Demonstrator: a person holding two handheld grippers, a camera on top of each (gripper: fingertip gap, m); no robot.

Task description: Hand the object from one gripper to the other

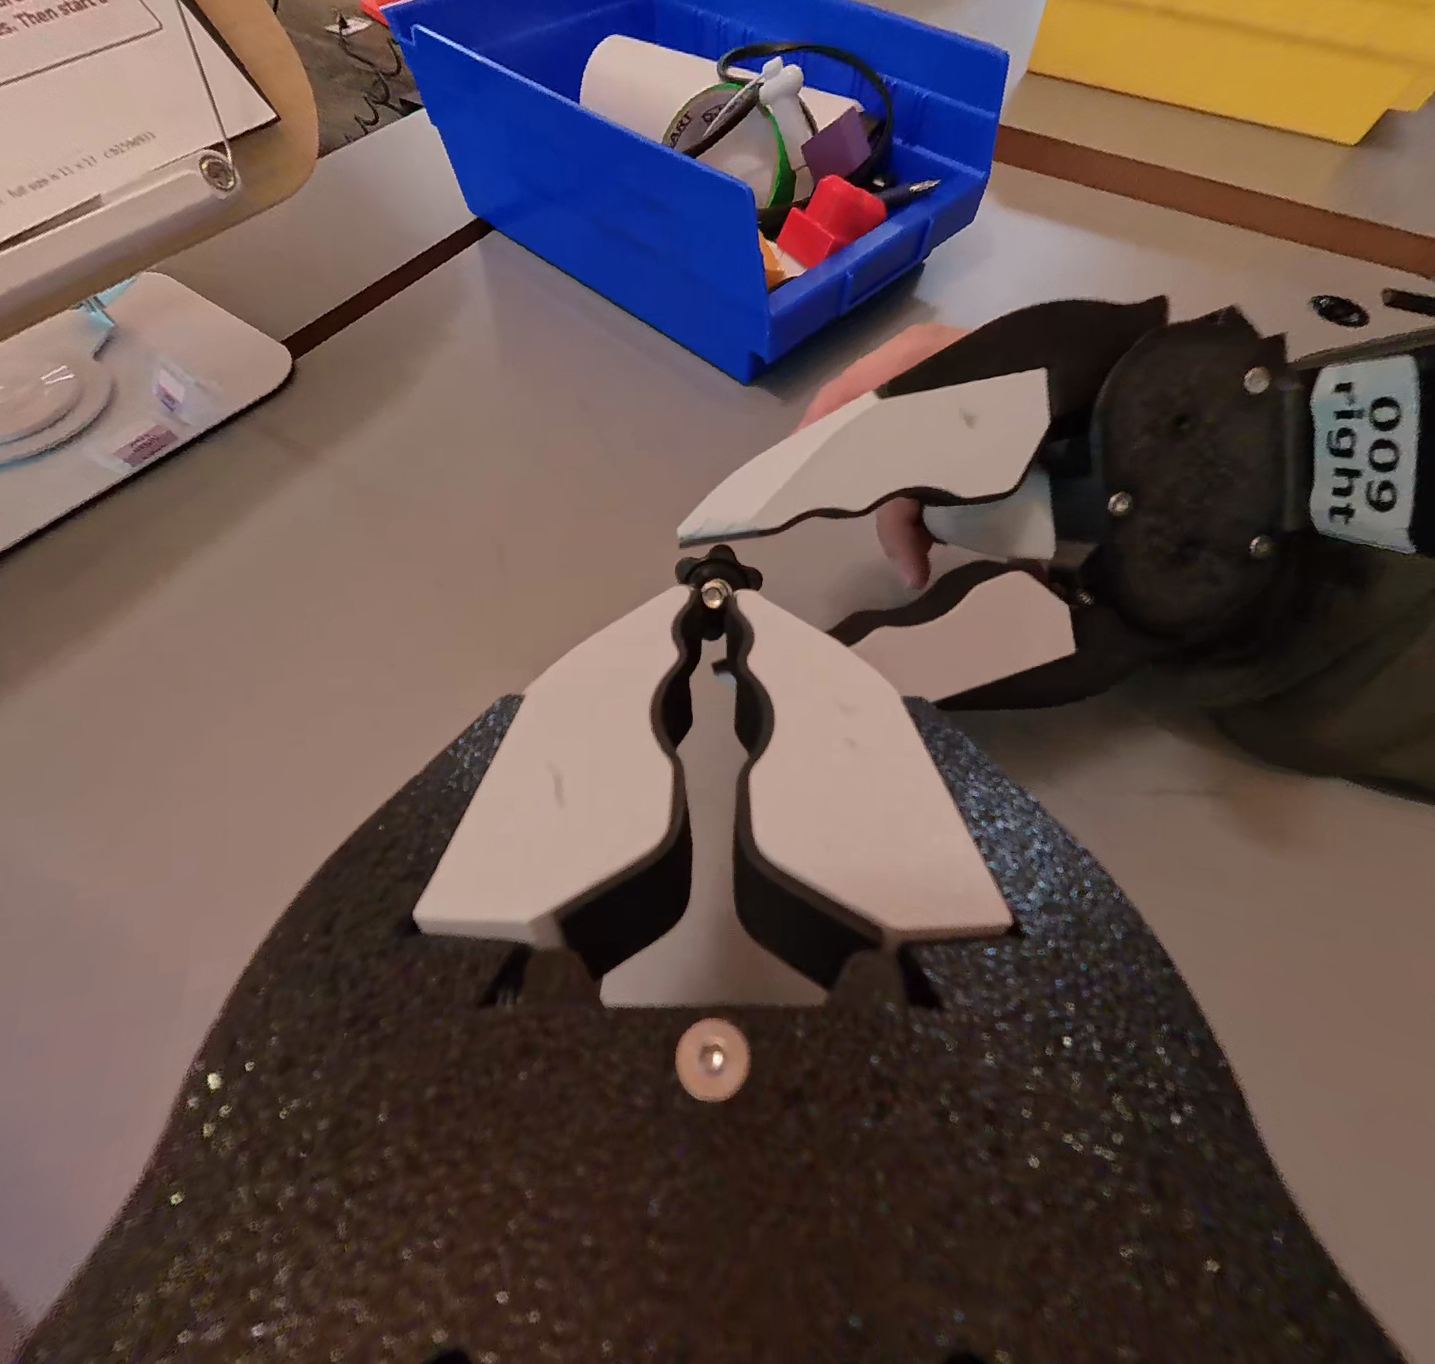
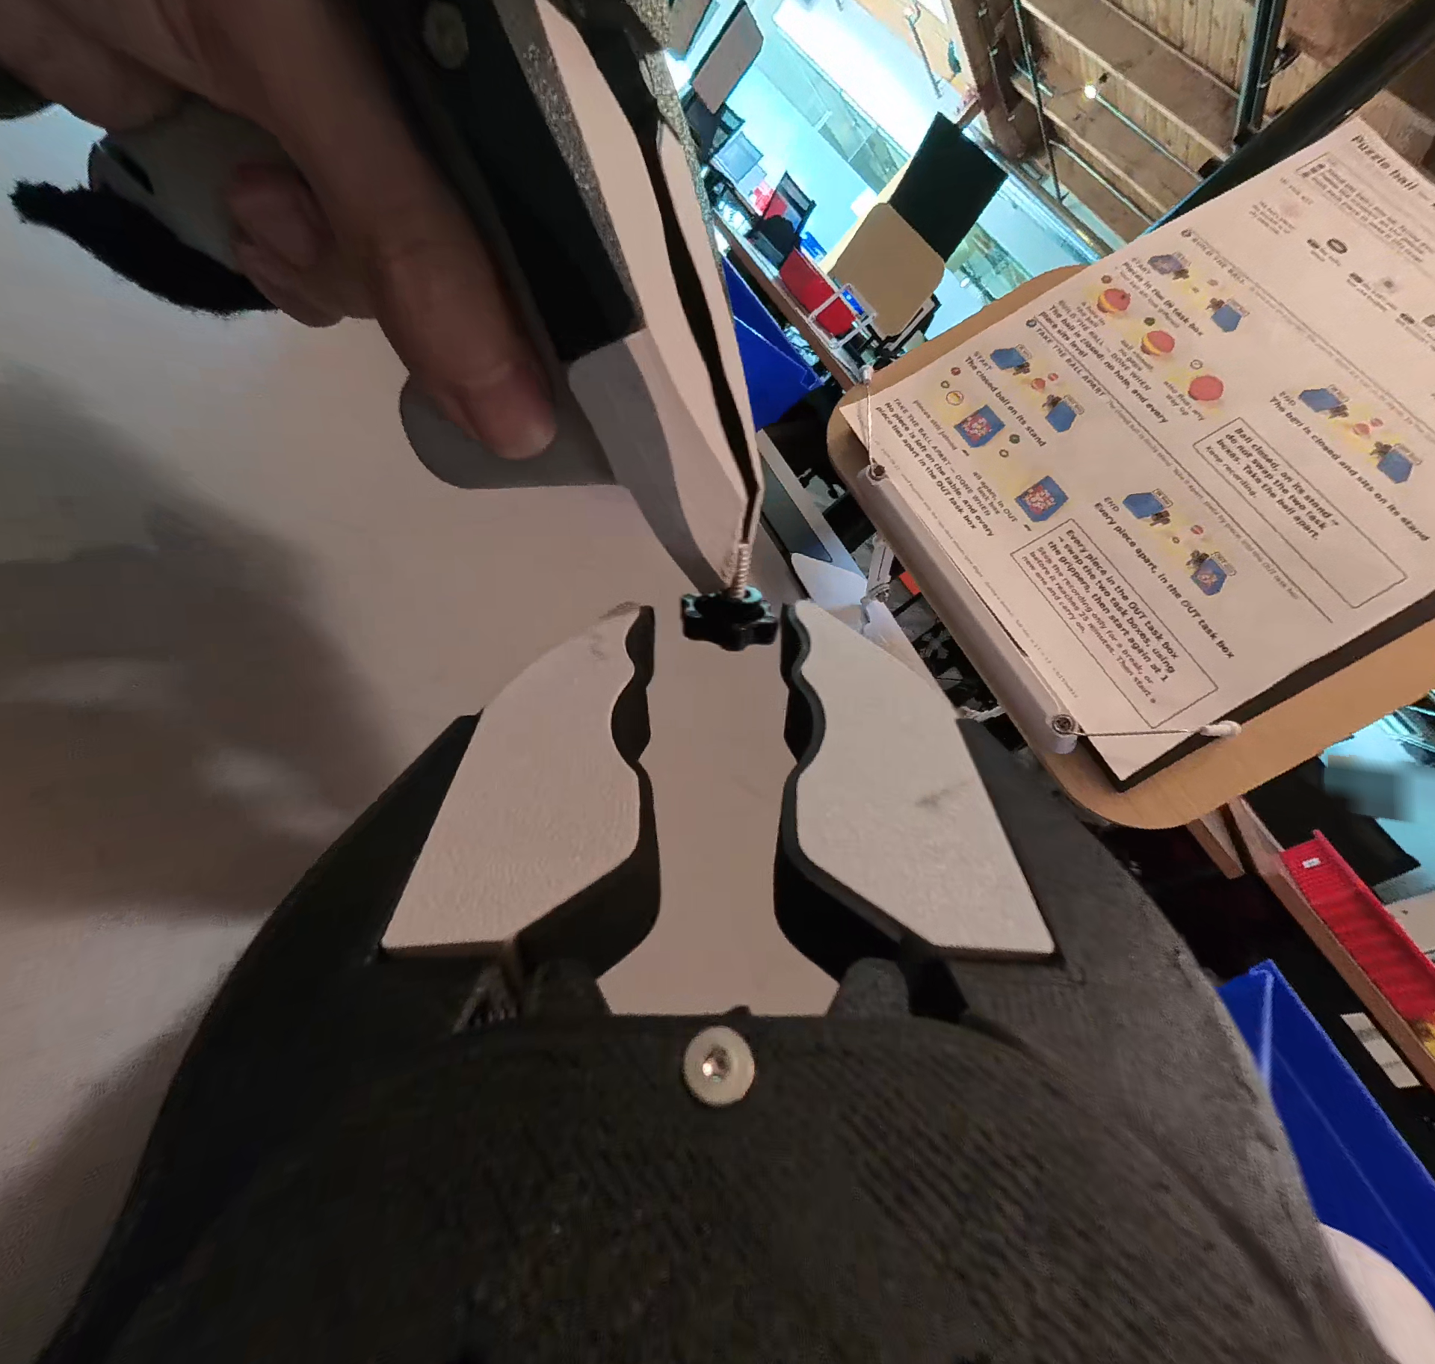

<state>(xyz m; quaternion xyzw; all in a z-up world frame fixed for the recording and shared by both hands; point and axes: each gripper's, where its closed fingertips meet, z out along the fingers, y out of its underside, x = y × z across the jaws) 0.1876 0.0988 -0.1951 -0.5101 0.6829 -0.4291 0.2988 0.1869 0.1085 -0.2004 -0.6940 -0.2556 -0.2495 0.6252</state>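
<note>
The object is a small black star-knob screw with a silver threaded shaft. My left gripper is shut on the shaft, so the knob sticks out just past its tips above the grey table. In the right wrist view the left gripper comes down from the top with the knob hanging at its tip. My right gripper is open, its two fingertips on either side of the knob without closing on it. In the left wrist view the right gripper's fingers reach in from the right.
A blue bin with a tape roll and red and purple blocks stands behind on the table. A paper stand is at the left and yellow sheets at the back right. An instruction board stands right of the grippers. A hand holds the left gripper. The tips of both grippers are at nearly the same place.
</note>
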